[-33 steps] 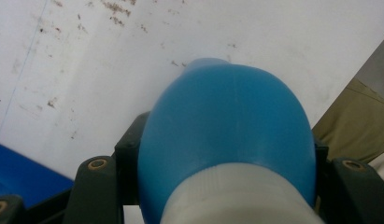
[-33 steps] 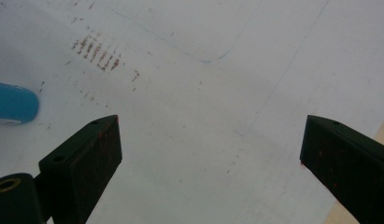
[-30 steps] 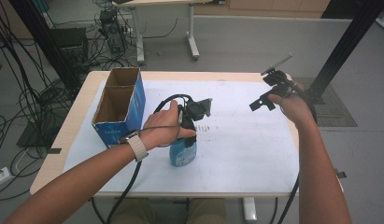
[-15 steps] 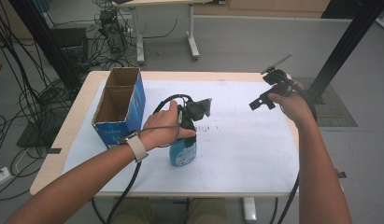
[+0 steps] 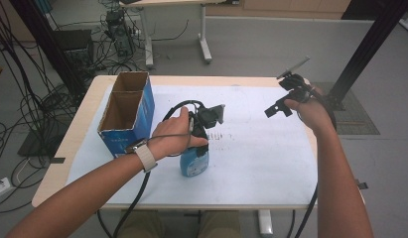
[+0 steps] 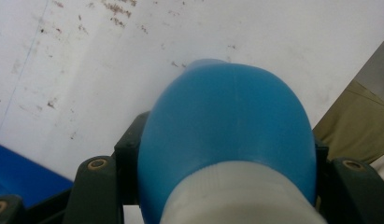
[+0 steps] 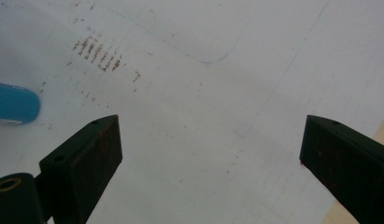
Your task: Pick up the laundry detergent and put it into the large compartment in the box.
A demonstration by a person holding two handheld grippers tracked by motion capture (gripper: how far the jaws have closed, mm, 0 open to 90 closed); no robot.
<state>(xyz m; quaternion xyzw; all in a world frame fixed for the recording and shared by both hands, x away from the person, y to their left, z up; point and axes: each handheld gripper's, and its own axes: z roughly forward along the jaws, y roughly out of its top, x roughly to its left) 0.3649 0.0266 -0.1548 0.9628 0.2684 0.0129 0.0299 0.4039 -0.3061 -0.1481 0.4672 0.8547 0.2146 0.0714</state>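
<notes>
Left gripper (image 5: 194, 144) is clamping the blue bottle (image 5: 194, 162) at its neck, bottle standing upright on the white sheet (image 5: 261, 158), lower centre of the high view. Right gripper (image 5: 278, 108) is hanging at upper right, jaws spread wide, nothing between. Cardboard box (image 5: 126, 115) is sitting centre left.

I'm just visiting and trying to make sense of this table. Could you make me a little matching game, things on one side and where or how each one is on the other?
Things:
1. blue bottle
2. cardboard box
3. left gripper
4. right gripper

Places or states:
A. held up over the table's right part, jaws wide apart, nothing between them
B. stands open-topped at the left of the table
C. upright near the middle of the white sheet, gripped at the top
D. jaws closed on either side of the bottle

Pairs: 1-C, 2-B, 3-D, 4-A
</notes>
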